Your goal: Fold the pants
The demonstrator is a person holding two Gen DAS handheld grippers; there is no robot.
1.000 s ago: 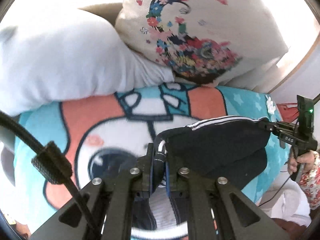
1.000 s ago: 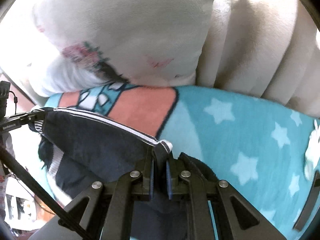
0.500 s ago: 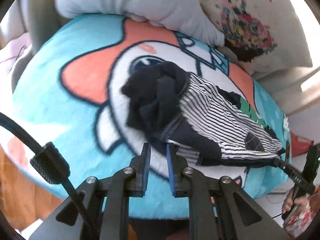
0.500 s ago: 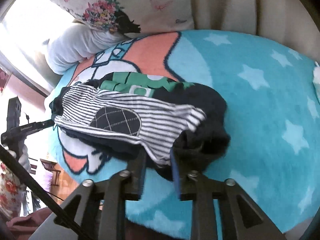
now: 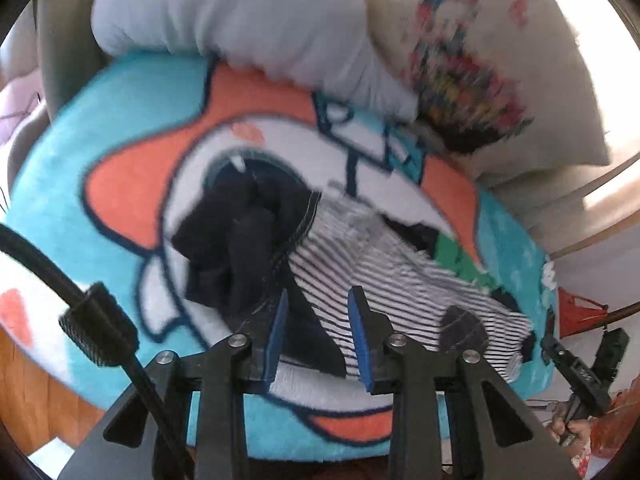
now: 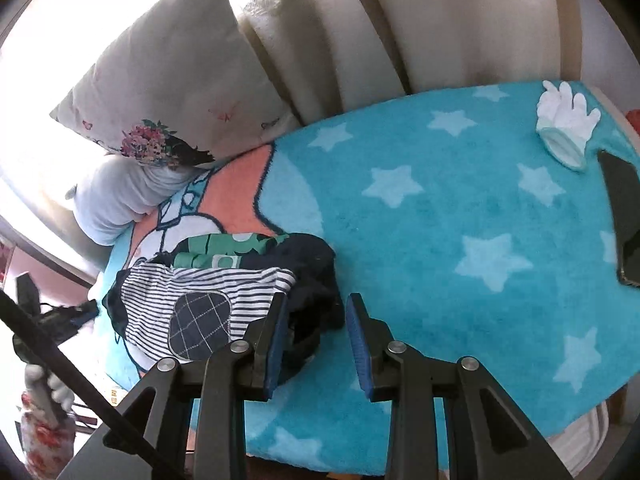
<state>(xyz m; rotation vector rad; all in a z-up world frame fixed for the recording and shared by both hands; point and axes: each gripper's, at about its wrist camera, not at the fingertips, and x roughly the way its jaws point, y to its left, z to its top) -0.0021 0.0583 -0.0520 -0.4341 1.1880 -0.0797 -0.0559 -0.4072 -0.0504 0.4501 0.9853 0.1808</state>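
The pants (image 5: 384,276) lie in a folded bundle on the blue cartoon blanket (image 5: 120,120): black-and-white striped cloth with a dark checked patch (image 6: 198,320), black cloth bunched at both ends and a green printed part (image 6: 224,246). My left gripper (image 5: 316,336) is open and empty, just above the bundle's near edge. My right gripper (image 6: 316,340) is open and empty, at the black end of the bundle (image 6: 312,272). Each gripper shows small in the other's view.
A floral pillow (image 6: 168,80) and a pale grey pillow (image 5: 240,20) lean at the blanket's far side against a cream backrest (image 6: 360,32). A white glove (image 6: 566,124) and a dark flat object (image 6: 624,216) lie at the blanket's right end.
Both grippers let go of the pants, opened and pulled back. The pants went from held up by the waistband to lying folded on the blanket.
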